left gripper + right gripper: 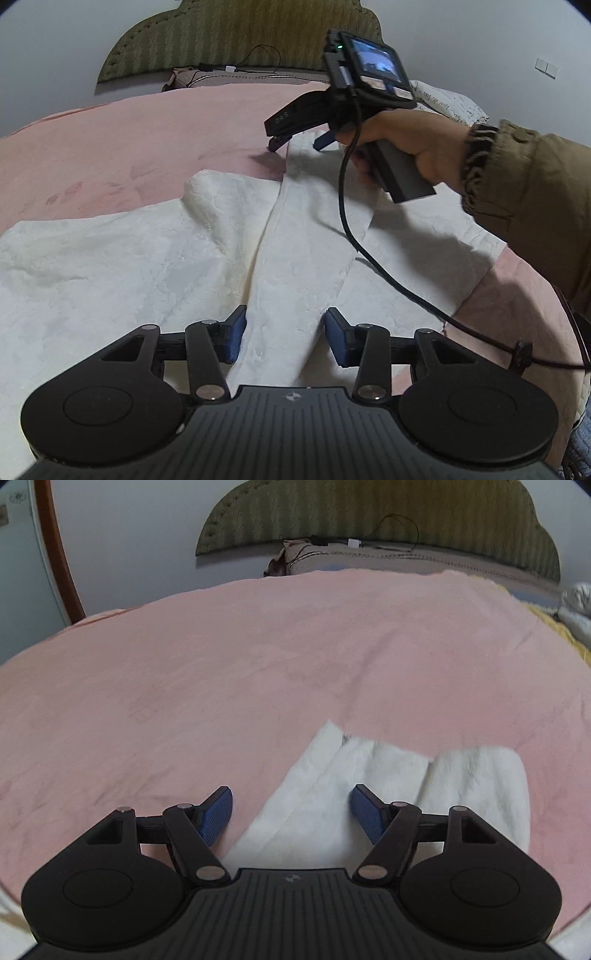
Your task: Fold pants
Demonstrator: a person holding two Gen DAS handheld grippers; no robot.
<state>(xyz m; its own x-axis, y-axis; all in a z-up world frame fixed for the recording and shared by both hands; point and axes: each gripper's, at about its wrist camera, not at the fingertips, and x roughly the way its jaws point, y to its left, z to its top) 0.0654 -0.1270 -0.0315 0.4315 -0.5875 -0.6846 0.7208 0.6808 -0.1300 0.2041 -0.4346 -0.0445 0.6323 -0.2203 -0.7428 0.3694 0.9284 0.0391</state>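
Note:
White textured pants lie spread on the pink bedspread. One leg runs from the near centre up toward the far right. My left gripper hovers open over the near part of that leg, and the cloth lies below the blue pads without being pinched. Held by a hand, my right gripper is at the leg's far end. In the right wrist view the right gripper stands open above the pants, whose edge passes between the fingers untouched.
A green padded headboard and a pillow are at the far end of the bed. A black cable trails from the right gripper across the pants. An olive sleeve comes in from the right. A door frame stands at left.

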